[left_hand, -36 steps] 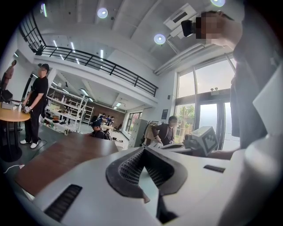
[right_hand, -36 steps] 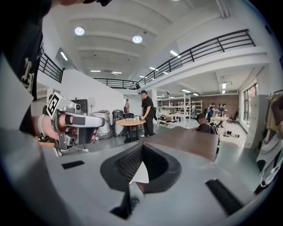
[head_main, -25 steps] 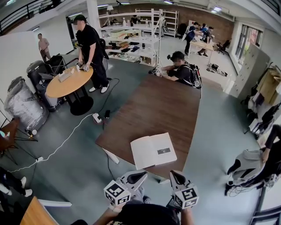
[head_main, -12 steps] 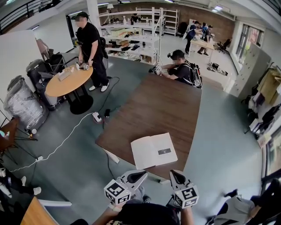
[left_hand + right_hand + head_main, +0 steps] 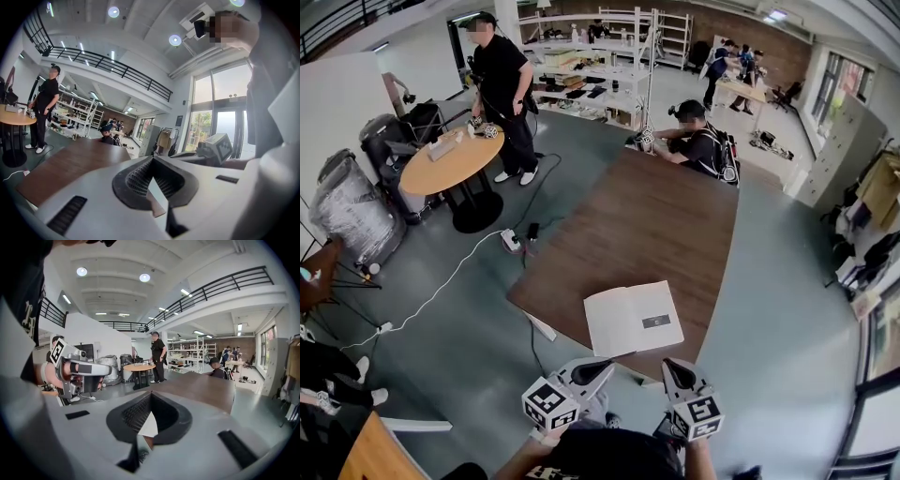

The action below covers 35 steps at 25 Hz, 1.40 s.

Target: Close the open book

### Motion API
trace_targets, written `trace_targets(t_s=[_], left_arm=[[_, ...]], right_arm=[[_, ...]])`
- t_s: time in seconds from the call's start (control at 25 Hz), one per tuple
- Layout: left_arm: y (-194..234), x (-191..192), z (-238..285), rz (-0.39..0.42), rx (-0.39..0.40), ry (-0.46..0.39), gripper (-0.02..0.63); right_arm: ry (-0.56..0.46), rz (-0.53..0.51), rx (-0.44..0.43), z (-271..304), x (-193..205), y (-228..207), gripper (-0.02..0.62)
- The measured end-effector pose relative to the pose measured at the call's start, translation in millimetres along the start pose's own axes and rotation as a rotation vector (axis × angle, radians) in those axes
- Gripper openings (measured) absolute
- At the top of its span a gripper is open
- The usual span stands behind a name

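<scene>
The open book is still lying flat, pages up, near the front edge of the bench, just as it was a second ago. A crouching person who was showing at the right edge is no longer appearing in the head view. The left hand-held gripper and right hand-held gripper are hovering just short of the bench, both clenched with jaws together, gripping nothing and touching nothing.

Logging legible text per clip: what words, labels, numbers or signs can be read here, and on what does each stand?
No text here can be read.
Dark label on the open book's right page: too small to read.
Marker cubes: square patterns only, no letters.
</scene>
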<state>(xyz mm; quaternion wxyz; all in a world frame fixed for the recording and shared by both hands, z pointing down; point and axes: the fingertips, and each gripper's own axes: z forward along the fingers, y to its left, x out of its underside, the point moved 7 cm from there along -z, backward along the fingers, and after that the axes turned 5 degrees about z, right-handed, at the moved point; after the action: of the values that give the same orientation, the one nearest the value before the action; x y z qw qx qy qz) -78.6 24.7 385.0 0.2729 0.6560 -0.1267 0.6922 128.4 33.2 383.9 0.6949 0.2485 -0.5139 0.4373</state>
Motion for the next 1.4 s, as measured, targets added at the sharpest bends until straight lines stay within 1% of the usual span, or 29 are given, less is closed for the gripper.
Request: trace_targets(t_s=[0.2, 0.36, 0.56, 0.76, 1.0, 1.24, 1.4], left_arm=[[15, 5, 0, -0.018, -0.018, 0.010, 0.006], [24, 3, 5, -0.026, -0.021, 0.013, 0.006], [36, 4, 12, -0.032, -0.029, 0.015, 0.006], [41, 9, 17, -0.042, -0.033, 0.021, 0.006], [54, 16, 25, -0.047, -0.042, 0.028, 0.006], [66, 35, 28, -0.086, -0.053, 0.062, 0.006], [72, 45, 25, -0.148, -0.024, 0.033, 0.006]], right_arm=[[0.014, 0.003, -0.005, 16, -1, -1, -0.012], [0.013, -0.013, -0.039, 27, 7, -7, -0.012], [0.034, -0.002, -0.016, 35, -4, -12, -0.012], [0.038, -0.020, -0.043, 40, 12, -20, -0.012], [0.061, -0.040, -0.039, 53, 9, -25, -0.012], [0.115, -0.059, -0.058, 63, 24, -25, -0.012], [0.145, -0.063, -0.065, 65, 29, -23, -0.012]])
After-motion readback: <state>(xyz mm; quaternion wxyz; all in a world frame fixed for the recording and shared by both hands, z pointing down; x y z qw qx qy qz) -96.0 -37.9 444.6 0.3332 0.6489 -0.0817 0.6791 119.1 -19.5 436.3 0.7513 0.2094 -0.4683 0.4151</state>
